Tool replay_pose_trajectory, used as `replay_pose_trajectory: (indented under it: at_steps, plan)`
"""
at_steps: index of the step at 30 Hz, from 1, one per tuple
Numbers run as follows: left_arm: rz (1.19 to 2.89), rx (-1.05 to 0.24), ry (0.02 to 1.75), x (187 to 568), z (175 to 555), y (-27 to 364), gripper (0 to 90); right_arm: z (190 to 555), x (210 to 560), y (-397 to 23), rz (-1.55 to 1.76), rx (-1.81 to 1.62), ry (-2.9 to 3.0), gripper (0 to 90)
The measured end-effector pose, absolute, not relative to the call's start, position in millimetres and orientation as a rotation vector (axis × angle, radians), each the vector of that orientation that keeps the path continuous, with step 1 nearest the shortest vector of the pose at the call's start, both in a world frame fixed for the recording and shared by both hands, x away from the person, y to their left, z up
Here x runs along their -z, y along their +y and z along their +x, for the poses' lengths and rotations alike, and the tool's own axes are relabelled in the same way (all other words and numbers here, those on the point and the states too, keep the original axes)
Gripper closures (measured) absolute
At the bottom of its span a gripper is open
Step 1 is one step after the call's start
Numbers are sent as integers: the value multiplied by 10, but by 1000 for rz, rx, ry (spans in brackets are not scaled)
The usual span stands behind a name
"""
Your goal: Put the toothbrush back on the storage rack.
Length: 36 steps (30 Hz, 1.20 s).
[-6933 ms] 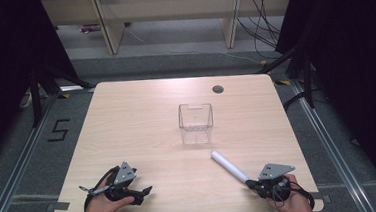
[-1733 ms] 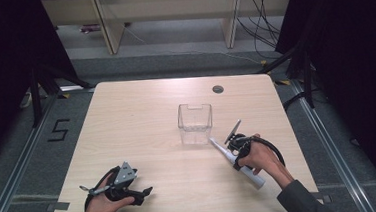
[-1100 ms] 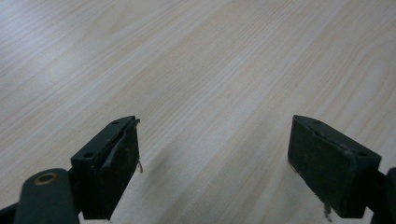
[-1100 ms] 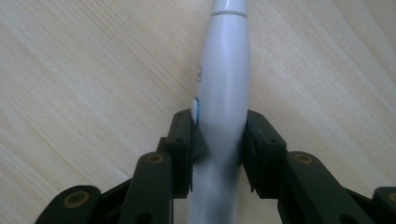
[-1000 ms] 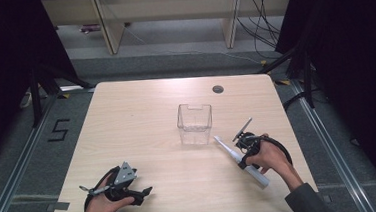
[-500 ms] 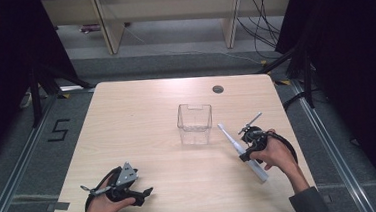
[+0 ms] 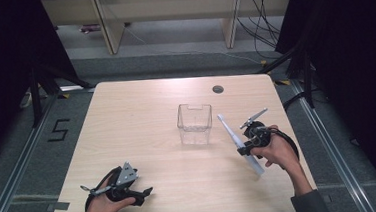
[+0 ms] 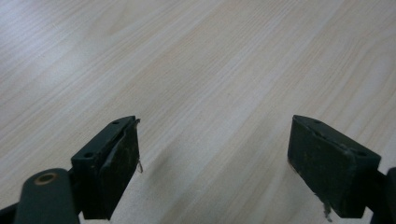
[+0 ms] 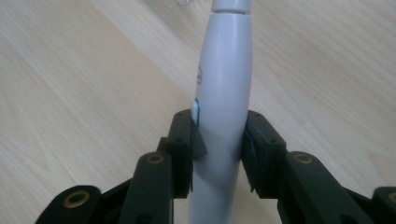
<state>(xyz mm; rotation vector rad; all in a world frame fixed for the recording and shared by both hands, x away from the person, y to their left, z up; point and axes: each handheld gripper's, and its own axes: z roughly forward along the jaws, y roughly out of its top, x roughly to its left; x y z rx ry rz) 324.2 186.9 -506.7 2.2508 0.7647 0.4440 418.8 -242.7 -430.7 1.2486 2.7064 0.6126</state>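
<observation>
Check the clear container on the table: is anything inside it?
The clear container looks empty; the wooden table shows through its walls. The white electric toothbrush is outside, beside it, held in the right gripper.

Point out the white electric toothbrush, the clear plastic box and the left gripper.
white electric toothbrush point(image 9: 224, 93), right gripper view, handle.
clear plastic box point(image 7: 196, 134), high view, front wall.
left gripper point(image 8: 212, 172), left gripper view, midway between fingertips.
</observation>
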Motion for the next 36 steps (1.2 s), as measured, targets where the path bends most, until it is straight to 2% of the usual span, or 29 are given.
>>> replay_pose_trajectory:
  at_steps: [36]
  plan:
    - [2234, -444, 774, 5058, 3228, 1868, 162, 4274, 4073, -2657, 1175, -1006, 2349, 666]
